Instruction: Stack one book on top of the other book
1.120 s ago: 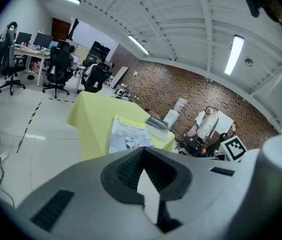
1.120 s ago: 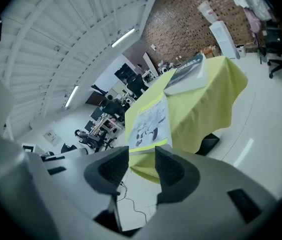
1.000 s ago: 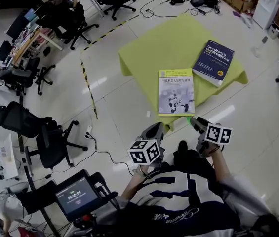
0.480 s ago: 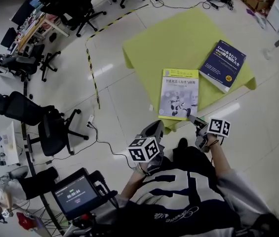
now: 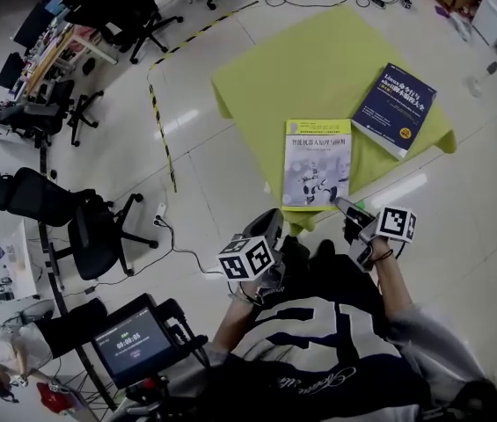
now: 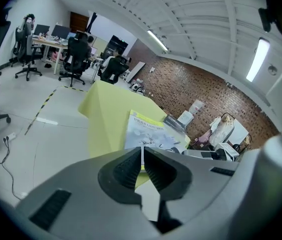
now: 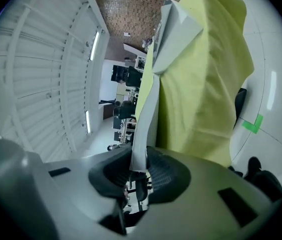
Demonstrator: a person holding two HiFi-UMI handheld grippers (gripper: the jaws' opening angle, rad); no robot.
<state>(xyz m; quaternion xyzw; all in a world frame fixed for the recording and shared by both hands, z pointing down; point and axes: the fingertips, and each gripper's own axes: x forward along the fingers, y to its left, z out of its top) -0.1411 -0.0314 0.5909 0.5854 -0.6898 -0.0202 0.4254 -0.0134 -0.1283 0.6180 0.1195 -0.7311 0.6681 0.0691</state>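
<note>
Right gripper view: the right gripper [image 7: 140, 170] closes on the pale book's [image 5: 317, 163] near edge, pads seemingly touching it, on the yellow cloth [image 5: 310, 69] beside the blue book [image 5: 394, 108] — left gripper [image 6: 142, 164] pinched together, empty

Grey grippers [image 5: 274, 217] [image 5: 341, 203], b&w marker cubes [image 5: 246, 259], navy-white striped top [image 5: 318, 350].

Glossy white floor [image 5: 197, 202], office chairs [image 5: 90, 246], brick wall [image 6: 196, 84]
</note>
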